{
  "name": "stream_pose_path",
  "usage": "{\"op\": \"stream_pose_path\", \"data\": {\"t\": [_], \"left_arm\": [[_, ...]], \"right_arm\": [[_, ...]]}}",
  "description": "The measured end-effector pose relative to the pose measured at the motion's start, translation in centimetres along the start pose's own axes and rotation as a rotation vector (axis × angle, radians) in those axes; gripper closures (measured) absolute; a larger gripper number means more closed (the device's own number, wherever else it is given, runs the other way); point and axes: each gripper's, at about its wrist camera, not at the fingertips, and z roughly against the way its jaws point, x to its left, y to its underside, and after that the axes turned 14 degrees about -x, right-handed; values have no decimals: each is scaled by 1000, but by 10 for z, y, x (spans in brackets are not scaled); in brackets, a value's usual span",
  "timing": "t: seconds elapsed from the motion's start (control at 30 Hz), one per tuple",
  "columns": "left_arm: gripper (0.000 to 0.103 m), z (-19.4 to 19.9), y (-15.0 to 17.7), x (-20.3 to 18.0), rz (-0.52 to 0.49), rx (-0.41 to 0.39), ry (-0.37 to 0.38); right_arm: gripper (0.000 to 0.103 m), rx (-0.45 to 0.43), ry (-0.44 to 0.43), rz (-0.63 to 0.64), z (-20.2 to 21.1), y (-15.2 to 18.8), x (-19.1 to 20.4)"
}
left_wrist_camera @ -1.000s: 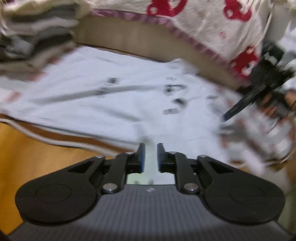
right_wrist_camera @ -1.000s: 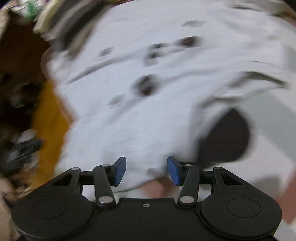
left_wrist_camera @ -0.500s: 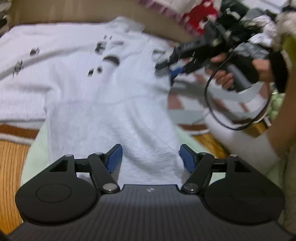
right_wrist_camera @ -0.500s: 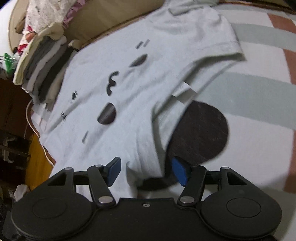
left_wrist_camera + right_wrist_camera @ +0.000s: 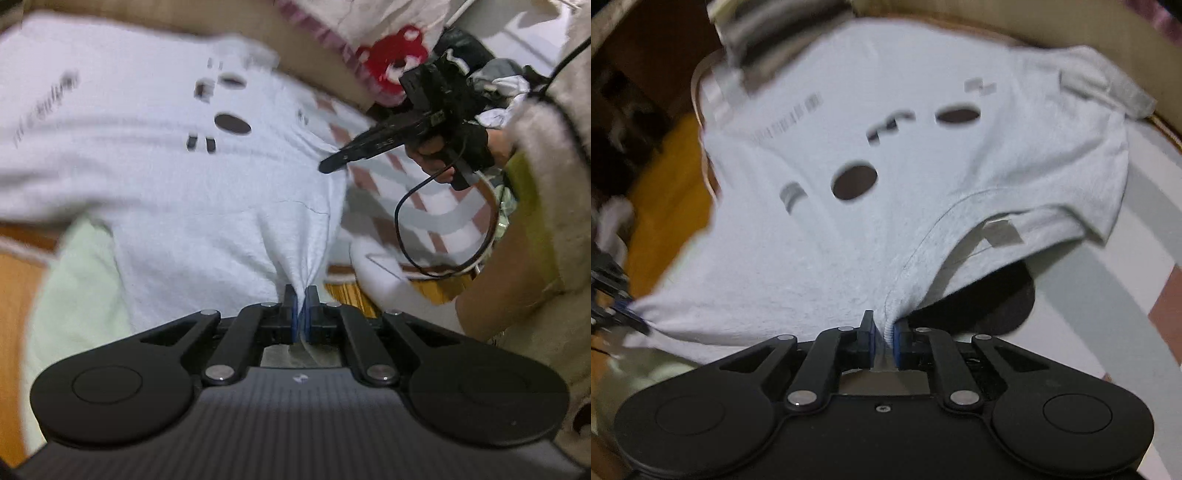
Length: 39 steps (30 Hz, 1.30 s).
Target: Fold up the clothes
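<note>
**Pinching the shirt at two points, with plenty left to slip**

Lying spread across the striped bedding (image 5: 1126, 295), the shirt (image 5: 166, 166) is printed side up, and I have it at two places along its near side. My left gripper (image 5: 301, 308) has just closed and its pads pinch a bunched tuck of the fabric. My right gripper (image 5: 884, 334) has just closed too, pinching the ribbed neckline (image 5: 923, 251), with cloth gathered between the blue pads.

What worries me is how little cloth each pinch holds. If I lift or pull outward unevenly, the thin fold in the left grip could slide free, and the shirt would sag and crease instead of folding cleanly. The right pinch looks to take only the upper edge of the collar; if the back layer stays behind, the body may open up as I raise it. A sharp tug could also drag the far sleeve (image 5: 1108, 85) or skew the whole garment. The cable (image 5: 406, 206) looping below my right hand (image 5: 439, 155) could snag.

Both views are smeared by motion, so the print is unreadable. A dark round patch (image 5: 997, 306) under the collar is partly covered; I cannot tell what it is. The stack (image 5: 746, 48) at the far corner is cut off and blurred.
</note>
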Motion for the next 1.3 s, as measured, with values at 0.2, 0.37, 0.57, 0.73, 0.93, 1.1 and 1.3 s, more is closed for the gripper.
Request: {"op": "stream_pose_path", "data": {"t": [0.2, 0.37, 0.57, 0.73, 0.93, 1.1, 1.3], "left_arm": [[85, -9, 9, 16, 103, 25, -11], [57, 46, -20, 45, 183, -151, -24], [48, 55, -25, 62, 222, -211, -148], [42, 23, -10, 58, 109, -138, -250], [101, 48, -11, 43, 133, -205, -155], [101, 76, -7, 47, 255, -246, -214], [100, 34, 20, 53, 247, -98, -313]], "right_arm": [[67, 83, 141, 157, -30, 4, 17], [65, 49, 227, 306, -9, -27, 43], [64, -60, -101, 281, -12, -66, 106], [59, -26, -311, 446, -43, -62, 166], [58, -29, -337, 478, -65, -59, 183], [52, 23, -405, 272, -73, -59, 164], [49, 158, -378, 284, -95, -30, 161]]}}
